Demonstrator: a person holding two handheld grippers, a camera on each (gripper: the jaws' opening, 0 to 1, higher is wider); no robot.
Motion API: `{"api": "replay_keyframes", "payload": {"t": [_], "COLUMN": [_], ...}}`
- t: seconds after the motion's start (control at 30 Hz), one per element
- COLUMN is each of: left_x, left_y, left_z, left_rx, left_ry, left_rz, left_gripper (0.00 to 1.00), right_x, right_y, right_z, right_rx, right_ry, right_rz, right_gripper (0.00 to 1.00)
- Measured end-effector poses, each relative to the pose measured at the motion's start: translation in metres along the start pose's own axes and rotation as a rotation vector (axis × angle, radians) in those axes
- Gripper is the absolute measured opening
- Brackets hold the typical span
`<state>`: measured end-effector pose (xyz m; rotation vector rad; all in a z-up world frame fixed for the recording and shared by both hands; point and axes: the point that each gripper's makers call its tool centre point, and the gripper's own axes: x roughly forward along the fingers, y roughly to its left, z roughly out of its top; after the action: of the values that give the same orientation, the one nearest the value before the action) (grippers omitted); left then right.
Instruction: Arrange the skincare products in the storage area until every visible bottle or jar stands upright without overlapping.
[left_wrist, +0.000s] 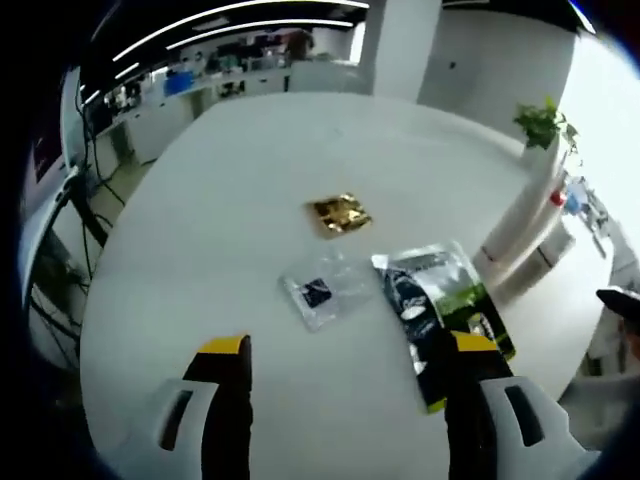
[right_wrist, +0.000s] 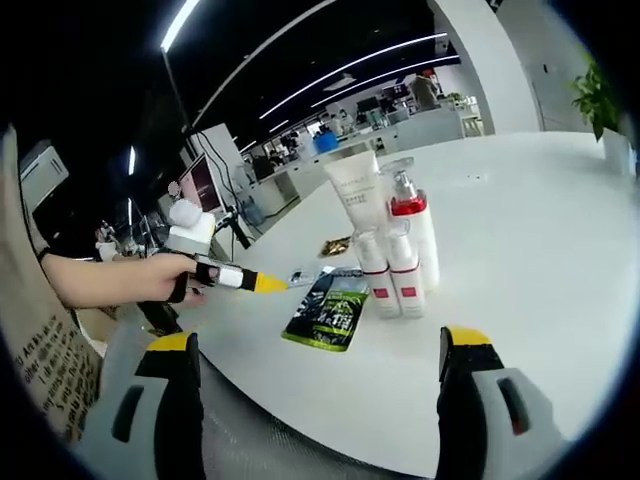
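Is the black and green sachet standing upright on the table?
No, the black and green sachet lies flat on the white table, beside the standing bottles.

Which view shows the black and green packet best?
The left gripper view: the black and green packet lies flat near the right jaw, seen from above. The right gripper view shows it at a low angle, beside the bottles.

On the white round surface (right_wrist: 520, 250) stand four skincare containers: one tall white squeeze tube (right_wrist: 355, 190), one clear pump bottle with a red band (right_wrist: 410, 215), and two small white bottles with red labels (right_wrist: 375, 272) (right_wrist: 405, 272). Three flat packets lie there: one gold foil sachet (left_wrist: 340, 213), one clear plastic sachet with a dark patch (left_wrist: 322, 291), and one black-and-green glossy pouch (left_wrist: 440, 310). One green potted plant (left_wrist: 541, 122) stands at the far edge.
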<state>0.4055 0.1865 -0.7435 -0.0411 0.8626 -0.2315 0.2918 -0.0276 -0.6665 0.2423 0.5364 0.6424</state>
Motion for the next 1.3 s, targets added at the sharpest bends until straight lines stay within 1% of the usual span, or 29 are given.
{"api": "replay_keyframes", "payload": {"t": [0.1, 0.17, 0.27, 0.43, 0.57, 0.73, 0.87, 0.97, 1.3], "left_x": [0.01, 0.023, 0.031, 0.04, 0.044, 0.049, 0.051, 0.053, 0.058], "left_y": [0.003, 0.011, 0.015, 0.02, 0.022, 0.02, 0.022, 0.022, 0.026], "left_z": [0.004, 0.007, 0.01, 0.01, 0.013, 0.018, 0.019, 0.02, 0.017], "left_rx": [-0.007, -0.01, -0.02, -0.051, -0.077, -0.073, -0.064, -0.072, -0.047], "left_ry": [0.002, 0.009, 0.01, 0.022, 0.016, 0.006, 0.007, 0.004, 0.02], "left_rz": [0.027, 0.047, 0.073, 0.102, 0.126, 0.136, 0.154, 0.16, 0.191], "left_gripper": [0.71, 0.69, 0.67, 0.65, 0.64, 0.63, 0.62, 0.62, 0.6], "right_x": [0.0, -0.001, -0.001, -0.001, -0.001, -0.001, -0.001, -0.001, -0.001], "right_y": [-0.002, -0.004, -0.004, -0.007, -0.008, -0.009, -0.009, -0.01, -0.012], "right_z": [0.0, 0.0, 0.0, 0.0, -0.001, -0.002, -0.002, -0.002, -0.002], "right_rx": [0.01, 0.017, 0.024, 0.034, 0.039, 0.044, 0.049, 0.052, 0.06], "right_ry": [-0.002, -0.004, -0.006, -0.007, -0.004, 0.0, 0.002, 0.002, -0.002], "right_rz": [-0.007, -0.012, -0.014, -0.025, -0.031, -0.034, -0.036, -0.038, -0.044], "right_gripper": [1.0, 1.0, 1.0, 1.0, 1.0, 1.0, 1.0, 1.0, 1.0]}}
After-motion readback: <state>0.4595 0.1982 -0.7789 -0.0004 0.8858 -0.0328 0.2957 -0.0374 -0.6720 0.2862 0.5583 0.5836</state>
